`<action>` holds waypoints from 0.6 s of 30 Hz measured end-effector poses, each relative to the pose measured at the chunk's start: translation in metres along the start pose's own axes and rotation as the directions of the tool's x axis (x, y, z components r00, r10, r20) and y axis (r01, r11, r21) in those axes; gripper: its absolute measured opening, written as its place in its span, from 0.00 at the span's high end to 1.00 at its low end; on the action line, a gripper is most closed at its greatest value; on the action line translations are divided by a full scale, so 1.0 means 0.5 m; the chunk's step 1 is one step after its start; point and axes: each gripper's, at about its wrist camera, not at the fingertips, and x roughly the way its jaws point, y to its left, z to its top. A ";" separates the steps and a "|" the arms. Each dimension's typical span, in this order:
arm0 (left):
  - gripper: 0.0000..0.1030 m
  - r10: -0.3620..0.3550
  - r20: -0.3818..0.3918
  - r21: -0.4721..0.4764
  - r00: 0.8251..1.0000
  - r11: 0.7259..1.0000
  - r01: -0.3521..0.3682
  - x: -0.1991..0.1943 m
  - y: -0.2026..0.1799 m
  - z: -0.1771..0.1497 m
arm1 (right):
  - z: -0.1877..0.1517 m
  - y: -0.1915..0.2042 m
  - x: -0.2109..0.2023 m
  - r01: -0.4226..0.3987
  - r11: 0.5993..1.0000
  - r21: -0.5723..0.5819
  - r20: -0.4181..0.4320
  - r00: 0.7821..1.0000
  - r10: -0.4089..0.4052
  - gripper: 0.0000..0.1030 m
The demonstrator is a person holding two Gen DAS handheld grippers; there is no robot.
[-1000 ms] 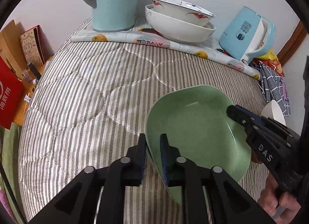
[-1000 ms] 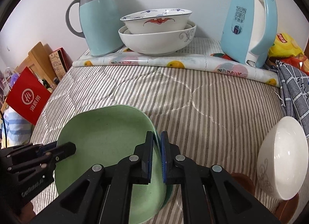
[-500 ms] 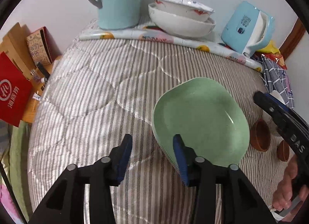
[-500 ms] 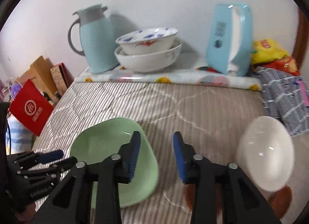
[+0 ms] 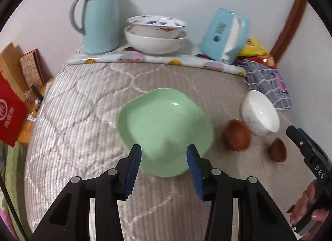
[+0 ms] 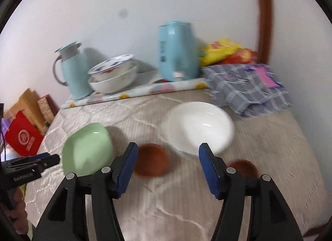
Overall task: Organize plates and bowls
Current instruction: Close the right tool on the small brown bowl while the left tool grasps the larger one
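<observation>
A green squarish plate (image 5: pixel 164 128) lies on the striped quilt, just ahead of my open, empty left gripper (image 5: pixel 164 158); it also shows in the right wrist view (image 6: pixel 87 147). A white bowl (image 6: pixel 200 128) sits ahead of my open, empty right gripper (image 6: pixel 168 158), with a brown small bowl (image 6: pixel 150 162) between the fingers' line of sight and another brown small bowl (image 6: pixel 241 168) to the right. The white bowl (image 5: pixel 259 114) and both brown bowls (image 5: pixel 236 135) (image 5: pixel 278 149) show right of the green plate. Two stacked large white bowls (image 5: pixel 155 35) stand at the back.
At the back stand a teal thermos jug (image 5: pixel 99 16), a blue tissue box (image 5: pixel 224 35), snack bags (image 5: pixel 255 49) and a checked cloth (image 5: pixel 265 81) on a fruit-print mat (image 5: pixel 145 60). A red bag (image 5: pixel 10 112) and boxes stand left of the bed. The right gripper (image 5: pixel 309 153) shows at the right.
Both grippers opened and let go of the green plate, which now lies on the quilt. Both pulled back; the right one swung right toward the white bowl.
</observation>
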 end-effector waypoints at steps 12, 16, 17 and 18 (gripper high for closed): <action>0.51 -0.098 -0.021 0.032 0.995 0.995 0.098 0.030 -0.128 -0.034 | -0.084 -0.157 -0.034 0.129 0.990 0.052 -0.075 0.989 -0.124 0.34; 0.51 -0.099 -0.047 0.030 0.994 0.995 0.100 0.057 -0.155 -0.041 | -0.098 -0.193 -0.022 0.135 0.988 0.069 -0.098 0.987 -0.128 0.34; 0.51 -0.097 -0.047 0.036 0.994 0.994 0.099 0.064 -0.165 -0.043 | -0.100 -0.200 -0.020 0.138 0.988 0.073 -0.105 0.986 -0.130 0.34; 0.51 -0.089 -0.050 0.034 0.995 0.995 0.091 0.071 -0.170 -0.043 | -0.103 -0.210 -0.013 0.145 0.986 0.078 -0.115 0.984 -0.136 0.34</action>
